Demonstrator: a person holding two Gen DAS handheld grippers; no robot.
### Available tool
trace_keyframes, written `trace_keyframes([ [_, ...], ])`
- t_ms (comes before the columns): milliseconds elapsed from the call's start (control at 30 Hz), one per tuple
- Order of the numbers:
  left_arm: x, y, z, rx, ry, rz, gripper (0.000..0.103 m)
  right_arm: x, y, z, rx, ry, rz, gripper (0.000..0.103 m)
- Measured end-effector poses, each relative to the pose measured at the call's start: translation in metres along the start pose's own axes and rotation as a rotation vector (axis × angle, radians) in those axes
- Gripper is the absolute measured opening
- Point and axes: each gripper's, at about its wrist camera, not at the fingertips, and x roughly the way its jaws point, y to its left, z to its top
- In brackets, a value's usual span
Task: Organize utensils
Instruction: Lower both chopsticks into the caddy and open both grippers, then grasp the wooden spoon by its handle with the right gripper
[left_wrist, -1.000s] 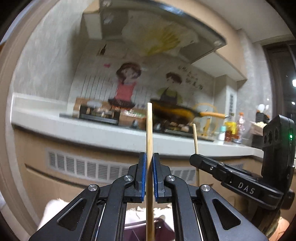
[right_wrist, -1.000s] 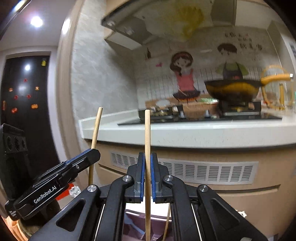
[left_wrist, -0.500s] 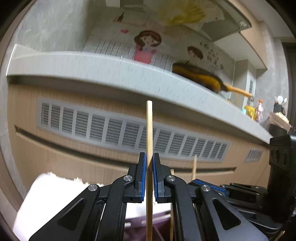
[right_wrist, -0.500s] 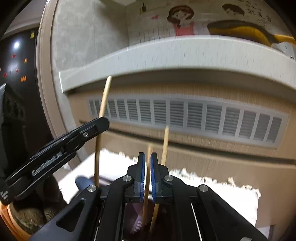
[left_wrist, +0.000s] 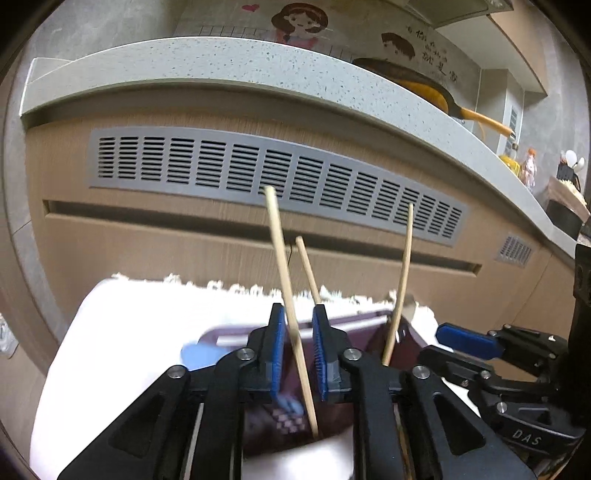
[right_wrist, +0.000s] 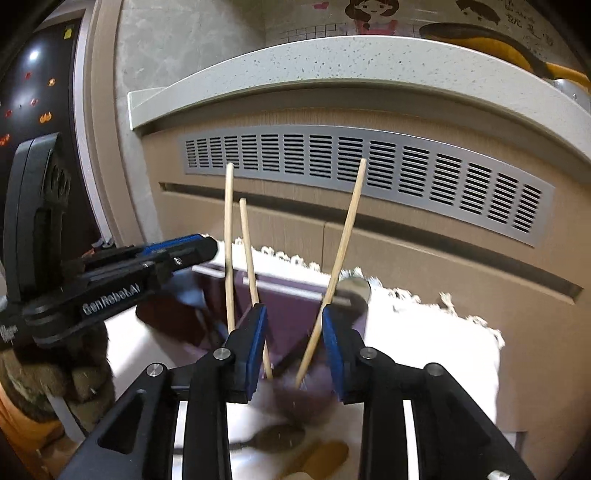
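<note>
While the left gripper (left_wrist: 298, 354) hangs over a dark purple holder (left_wrist: 369, 321), its blue fingers (left_wrist: 277, 350) have just been spreading, and the bamboo chopstick (left_wrist: 286, 288) between them is no longer pinched: a gap shows on each side of the shaft. That chopstick is pale, thin and round; its long axis runs nearly upright, with the top leaning a little to the left and its lower tip down inside the holder. The right gripper (right_wrist: 293, 345) has likewise just been opening, and its fingers (right_wrist: 334, 347) stand apart around a second chopstick (right_wrist: 334, 269), which tilts with its top to the right and passes close to the right finger, though I cannot tell whether it touches. A shorter chopstick (right_wrist: 251, 273) stands in the holder between the two, also roughly upright. The holder sits on a white fringed cloth (right_wrist: 436, 343) in front of a wood-look cabinet with a grey vent grille (left_wrist: 258, 173). Near the bottom of the right wrist view lie blurred spoons (right_wrist: 284, 435).
</note>
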Motion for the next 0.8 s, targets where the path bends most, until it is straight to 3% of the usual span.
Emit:
trace_keyframes([
  [67, -0.013, -0.004, -0.007, 0.005, 0.022, 0.003, 0.040, -0.007, -0.001, -0.010, 0.005, 0.021, -0.016, 0.037],
  [133, -0.023, -0.008, -0.015, 0.021, 0.041, 0.007, 0.052, -0.011, -0.001, -0.021, 0.009, 0.046, -0.031, 0.046],
  [267, -0.044, -0.015, -0.038, 0.074, 0.094, 0.017, 0.058, -0.018, 0.002, -0.048, 0.007, 0.095, -0.049, 0.052],
  [400, -0.055, -0.020, -0.068, 0.109, 0.188, -0.016, 0.059, -0.025, 0.002, -0.072, 0.034, 0.135, -0.060, 0.061],
  [600, -0.055, -0.035, -0.116, 0.185, 0.353, -0.127, 0.059, -0.031, -0.005, -0.104, 0.088, 0.203, -0.071, 0.068],
  [800, -0.055, -0.040, -0.141, 0.173, 0.421, -0.122, 0.059, -0.018, -0.011, -0.111, 0.068, 0.238, -0.116, 0.071],
])
